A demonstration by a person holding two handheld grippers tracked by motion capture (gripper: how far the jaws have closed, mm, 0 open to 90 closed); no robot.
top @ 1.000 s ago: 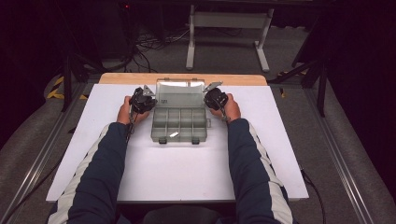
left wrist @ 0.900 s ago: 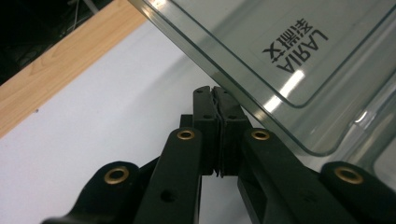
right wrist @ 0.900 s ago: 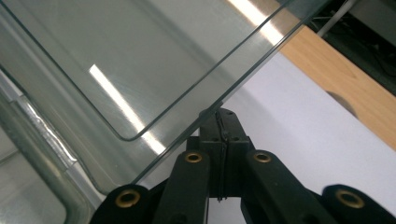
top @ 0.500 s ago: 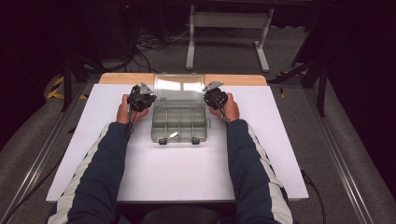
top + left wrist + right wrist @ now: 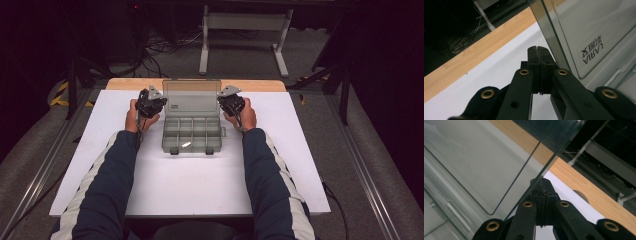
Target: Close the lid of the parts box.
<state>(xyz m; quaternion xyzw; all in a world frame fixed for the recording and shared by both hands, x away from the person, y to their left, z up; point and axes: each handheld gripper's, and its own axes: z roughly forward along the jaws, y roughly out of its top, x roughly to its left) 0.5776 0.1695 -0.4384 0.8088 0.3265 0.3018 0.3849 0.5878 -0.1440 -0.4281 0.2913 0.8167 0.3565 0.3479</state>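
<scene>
**Lid up, nothing gripped — and that's the worry**

I've got the clear compartment box (image 5: 191, 134) sitting mid-table on the white sheet (image 5: 190, 185), its lid (image 5: 192, 97) standing close to upright at the far side. My left gripper (image 5: 151, 101) is at the lid's left edge, my right gripper (image 5: 229, 99) at its right edge. Both pairs of jaws are pressed together with nothing between them; in the left gripper view the closed tips sit just beside the lid's edge, and in the right gripper view the clear panel crosses in front of my tips, so I'm nudging, not holding.

Here's the risk as I judge it. With no clamp on the lid, one uneven push could let it slip off a tip and drop forward over the compartments, or swing past upright and thump back toward the wooden strip (image 5: 135, 84). Push harder on one side and the light box may twist or skate on the smooth sheet. There's a small pale piece (image 5: 186, 145) in a front compartment; a jolt could bounce it out. Whether either tip is truly touching the plastic, I can't tell.
</scene>
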